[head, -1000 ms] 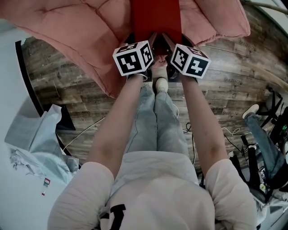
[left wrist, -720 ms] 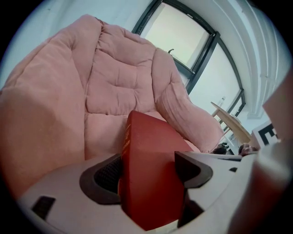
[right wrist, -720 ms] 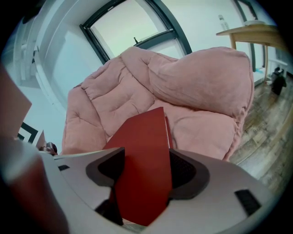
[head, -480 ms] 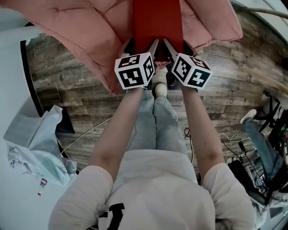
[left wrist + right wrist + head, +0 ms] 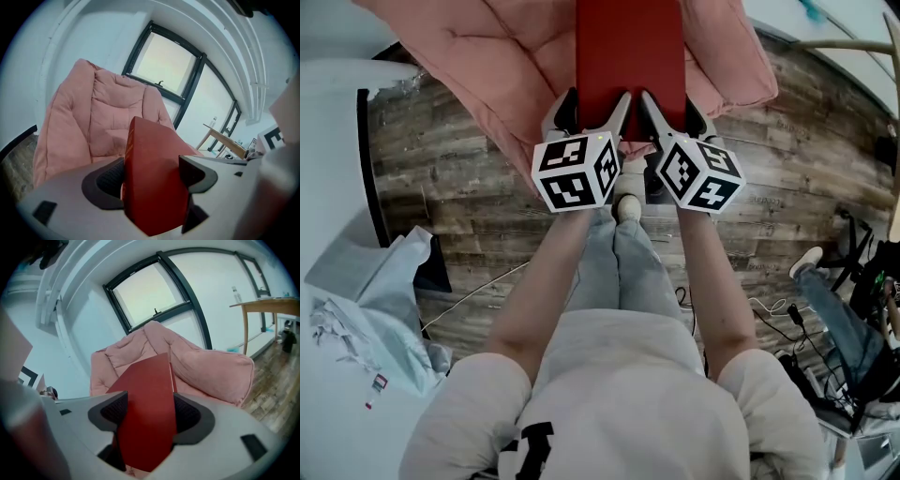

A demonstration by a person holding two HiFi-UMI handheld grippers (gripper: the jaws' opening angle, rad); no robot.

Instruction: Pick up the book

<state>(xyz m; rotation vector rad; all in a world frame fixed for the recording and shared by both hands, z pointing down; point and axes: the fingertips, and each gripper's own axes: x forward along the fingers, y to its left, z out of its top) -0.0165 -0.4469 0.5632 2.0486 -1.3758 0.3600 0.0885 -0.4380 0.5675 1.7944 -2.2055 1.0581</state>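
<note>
Book: your red book lies over the pink armchair, its near end at the armchair's front edge.
Left gripper: your jaws are clamped on the book's near end, at the armchair's front edge.
Right gripper: your jaws pinch the same end, also at the armchair's front edge.

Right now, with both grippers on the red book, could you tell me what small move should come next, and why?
Probably lift both together, level, away from the pink cushion: the left gripper and right gripper each have jaws shut on the near edge of the red book, so the grip looks secure.
</note>
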